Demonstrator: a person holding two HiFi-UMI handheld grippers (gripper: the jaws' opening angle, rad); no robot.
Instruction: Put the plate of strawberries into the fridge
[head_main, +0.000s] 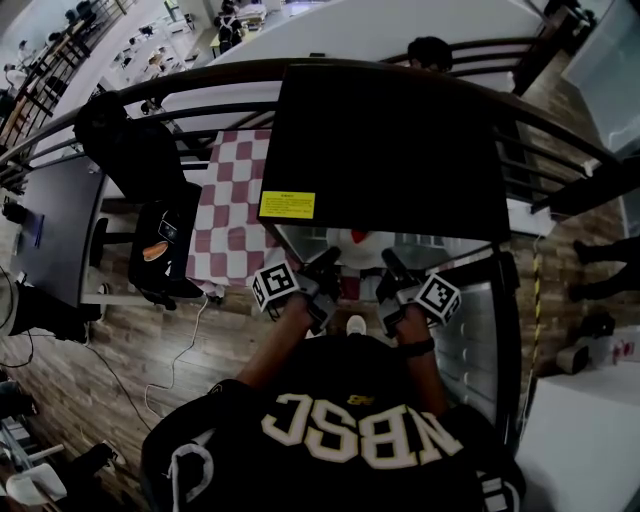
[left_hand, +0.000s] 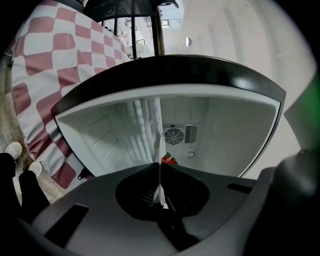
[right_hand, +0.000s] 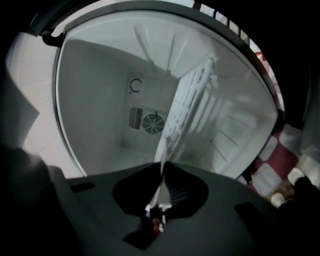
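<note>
Head view: from above the person's shoulders, steeply down onto the fridge (head_main: 390, 150) top, with the left claw (head_main: 322, 268) and right claw (head_main: 392, 268) at 6 o'clock.
Left gripper view: close behind its claw, facing into the open fridge.
Right gripper view: likewise, same cavity.
Shared: back-wall fan (left_hand: 173, 136), about 12 o'clock of each claw; plate (head_main: 350, 245) rim.

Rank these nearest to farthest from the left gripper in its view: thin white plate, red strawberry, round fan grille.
1. Thin white plate: rim clamped between the jaws, centre.
2. Red strawberry: just beyond the jaw tips, slightly right.
3. Round fan grille: on the back wall of the open fridge, farthest.
</note>
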